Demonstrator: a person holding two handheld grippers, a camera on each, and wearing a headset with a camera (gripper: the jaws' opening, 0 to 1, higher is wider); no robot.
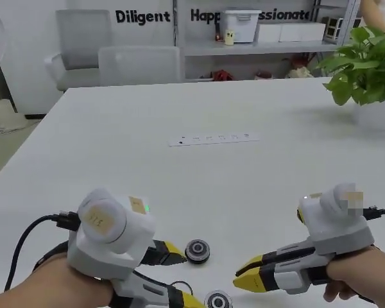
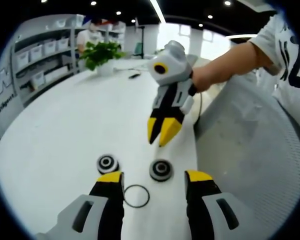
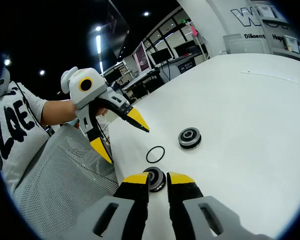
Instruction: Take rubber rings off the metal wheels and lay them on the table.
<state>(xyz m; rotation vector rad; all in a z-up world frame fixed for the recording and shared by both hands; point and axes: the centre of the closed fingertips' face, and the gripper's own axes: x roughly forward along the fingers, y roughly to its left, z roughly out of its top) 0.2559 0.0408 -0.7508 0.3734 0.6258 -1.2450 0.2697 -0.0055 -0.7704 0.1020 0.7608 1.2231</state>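
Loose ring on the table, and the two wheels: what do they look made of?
Loose ring: a thin, matte black loop lying flat, probably rubber. Left wheel and right wheel in the left gripper view: each has a pale, glinting centre, likely metal, inside a dull black band that seems to be rubber.

The table (image 1: 256, 192) is smooth matt white; the metal wheel (image 1: 197, 251) gleams inside dull black rubber.
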